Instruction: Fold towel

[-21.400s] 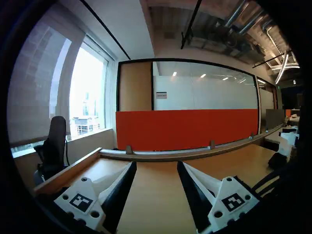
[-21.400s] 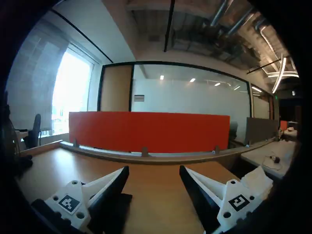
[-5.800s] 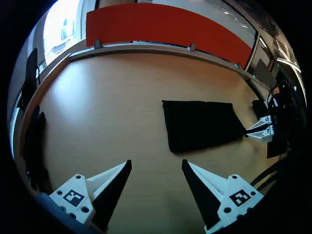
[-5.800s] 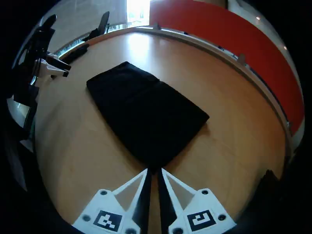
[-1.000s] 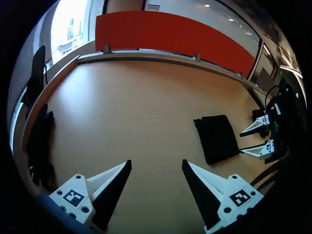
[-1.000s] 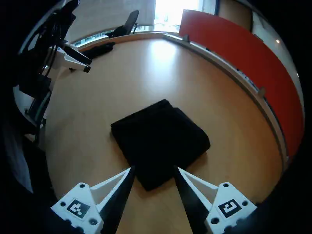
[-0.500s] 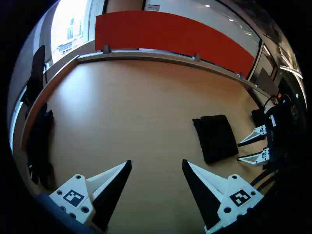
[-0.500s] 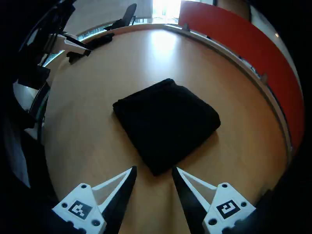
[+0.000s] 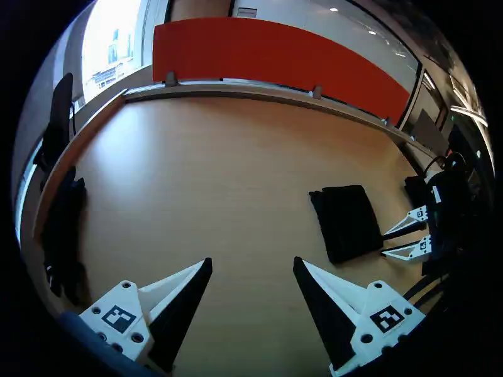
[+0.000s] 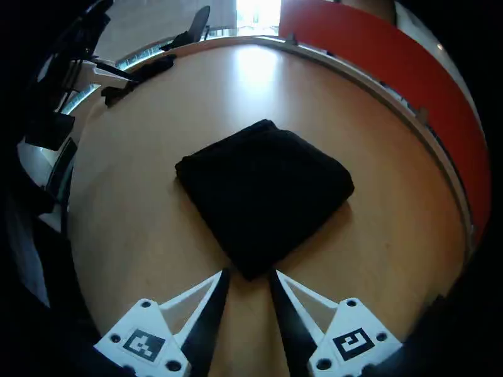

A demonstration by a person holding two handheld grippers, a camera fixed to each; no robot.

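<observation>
On the wooden desk [image 9: 188, 163] the black towel [image 10: 264, 188] now lies as a compact folded block, half its length of seconds ago; I judge the folding nearly done. My right gripper [image 10: 248, 274] has narrowed its fingers, not yet closed, just short of the towel's near corner. My left gripper [image 9: 251, 260] hovers spread wide, well apart.

The towel [image 10: 264, 188] lies on the desk [image 10: 144, 239] before the right gripper [image 10: 248, 273], perhaps touching (partition [image 10: 402, 69] behind).
</observation>
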